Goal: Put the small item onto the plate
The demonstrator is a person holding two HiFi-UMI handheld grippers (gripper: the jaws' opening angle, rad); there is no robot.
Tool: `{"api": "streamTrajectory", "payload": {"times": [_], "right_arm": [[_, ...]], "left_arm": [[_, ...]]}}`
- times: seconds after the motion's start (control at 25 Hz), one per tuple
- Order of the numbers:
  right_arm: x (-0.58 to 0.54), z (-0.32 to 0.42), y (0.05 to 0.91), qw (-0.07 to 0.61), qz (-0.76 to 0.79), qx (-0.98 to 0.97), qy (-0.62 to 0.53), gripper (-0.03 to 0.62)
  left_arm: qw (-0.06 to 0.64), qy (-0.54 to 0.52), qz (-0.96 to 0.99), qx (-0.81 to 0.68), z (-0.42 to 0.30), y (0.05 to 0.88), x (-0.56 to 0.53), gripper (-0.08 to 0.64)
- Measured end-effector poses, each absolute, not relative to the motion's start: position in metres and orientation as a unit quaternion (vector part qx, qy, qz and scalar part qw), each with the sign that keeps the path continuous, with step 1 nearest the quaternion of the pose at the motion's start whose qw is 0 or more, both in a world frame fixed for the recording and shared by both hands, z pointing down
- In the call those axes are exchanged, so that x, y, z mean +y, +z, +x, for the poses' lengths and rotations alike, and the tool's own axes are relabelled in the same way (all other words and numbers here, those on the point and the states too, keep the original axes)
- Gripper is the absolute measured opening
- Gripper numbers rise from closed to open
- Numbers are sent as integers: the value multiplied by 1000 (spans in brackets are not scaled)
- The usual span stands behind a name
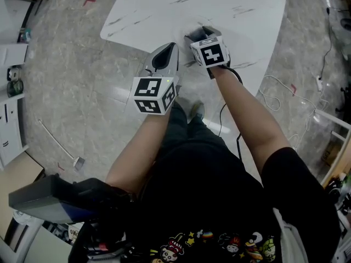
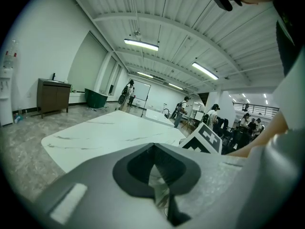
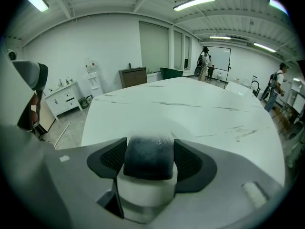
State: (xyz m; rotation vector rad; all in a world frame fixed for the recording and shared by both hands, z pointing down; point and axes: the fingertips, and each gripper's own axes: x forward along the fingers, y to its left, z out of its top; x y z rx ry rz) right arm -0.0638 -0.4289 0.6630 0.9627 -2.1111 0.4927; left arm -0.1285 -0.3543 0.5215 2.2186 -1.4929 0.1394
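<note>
My right gripper (image 3: 149,165) is shut on the small item (image 3: 148,154), a dark rounded block on a white base that fills the gap between the black pads. In the head view this gripper (image 1: 198,35) hangs over the near part of the white marble table (image 1: 236,10). A faint pale round outline, possibly a white plate (image 1: 189,25), lies just under and ahead of it. My left gripper (image 1: 163,52) is beside it on the left, over the table's near edge. Its jaws (image 2: 153,168) are shut with nothing between them.
The table's near edge runs diagonally below both grippers, with grey stone floor beyond. White cables (image 1: 274,95) trail on the floor at the right. White cabinets (image 1: 10,108) stand at the left. Several people (image 2: 183,109) and more tables are far back.
</note>
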Motion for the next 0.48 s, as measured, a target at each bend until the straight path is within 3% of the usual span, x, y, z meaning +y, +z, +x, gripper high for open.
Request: {"api": "streamTrajectory", "payload": {"times": [0.48], "right_arm": [[-430, -65, 665, 383, 378, -823, 185, 334]], "left_arm": [[233, 50, 804, -544, -131, 522, -351, 2]]}}
